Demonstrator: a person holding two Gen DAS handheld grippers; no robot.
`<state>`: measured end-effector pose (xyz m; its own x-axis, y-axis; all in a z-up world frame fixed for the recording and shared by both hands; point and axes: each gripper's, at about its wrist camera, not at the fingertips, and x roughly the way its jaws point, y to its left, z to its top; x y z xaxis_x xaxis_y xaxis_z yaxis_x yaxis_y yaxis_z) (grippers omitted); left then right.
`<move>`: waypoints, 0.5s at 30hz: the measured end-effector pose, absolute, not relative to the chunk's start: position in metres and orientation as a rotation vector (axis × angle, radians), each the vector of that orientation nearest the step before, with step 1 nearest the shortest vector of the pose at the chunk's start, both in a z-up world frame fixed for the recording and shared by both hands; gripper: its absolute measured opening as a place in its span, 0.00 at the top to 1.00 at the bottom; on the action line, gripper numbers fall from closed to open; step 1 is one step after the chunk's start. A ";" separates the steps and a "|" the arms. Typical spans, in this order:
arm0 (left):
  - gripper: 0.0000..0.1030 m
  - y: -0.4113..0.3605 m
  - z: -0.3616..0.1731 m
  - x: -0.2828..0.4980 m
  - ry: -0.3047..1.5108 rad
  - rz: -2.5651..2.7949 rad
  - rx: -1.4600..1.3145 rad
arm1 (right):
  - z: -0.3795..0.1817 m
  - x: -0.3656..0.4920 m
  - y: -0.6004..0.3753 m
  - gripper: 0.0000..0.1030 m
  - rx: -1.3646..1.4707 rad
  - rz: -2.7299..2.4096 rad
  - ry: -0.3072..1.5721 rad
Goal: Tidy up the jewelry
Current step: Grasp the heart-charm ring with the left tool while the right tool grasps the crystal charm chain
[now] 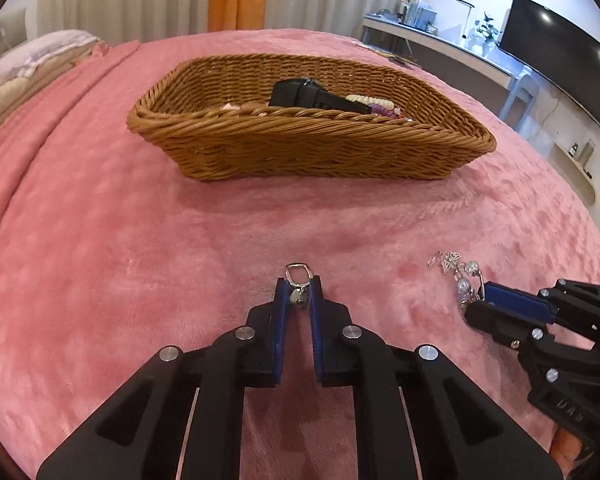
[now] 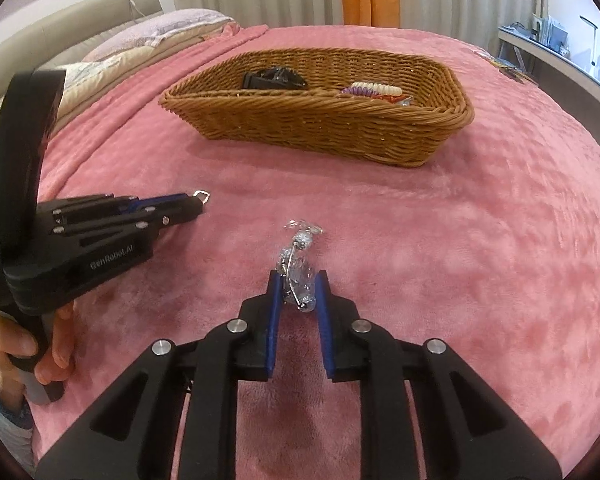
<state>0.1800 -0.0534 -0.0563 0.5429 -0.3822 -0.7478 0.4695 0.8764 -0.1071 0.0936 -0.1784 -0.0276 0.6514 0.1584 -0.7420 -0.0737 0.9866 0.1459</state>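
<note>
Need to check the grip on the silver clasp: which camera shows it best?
Left wrist view: the silver clasp sits centred and close, pinched at the left gripper tips. The right wrist view shows only its loop, small, past the tips at the left side.

Pink blanket (image 1: 140, 240), dark monitor (image 1: 560, 60)

"GenRobot.AI" on left gripper (image 2: 198, 204) body

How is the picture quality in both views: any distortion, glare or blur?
Left wrist view: strong fisheye bending, dark corners, lamp glare on the television; the basket is sharp. Right wrist view: same bending; the silver jewelry glints and looks slightly soft.
</note>
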 end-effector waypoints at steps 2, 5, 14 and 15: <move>0.92 -0.051 -0.052 0.175 0.826 -0.508 0.108 | -0.024 0.089 -0.183 0.87 0.131 0.161 0.825; 0.92 -0.042 -0.043 0.168 0.776 -0.514 0.062 | -0.017 0.082 -0.186 0.89 0.154 0.182 0.783; 0.92 -0.025 -0.036 0.164 0.740 -0.518 -0.038 | -0.011 0.077 -0.195 0.92 0.205 0.214 0.753; 0.92 -0.025 -0.037 0.165 0.740 -0.520 -0.037 | -0.010 0.077 -0.200 0.92 0.235 0.218 0.751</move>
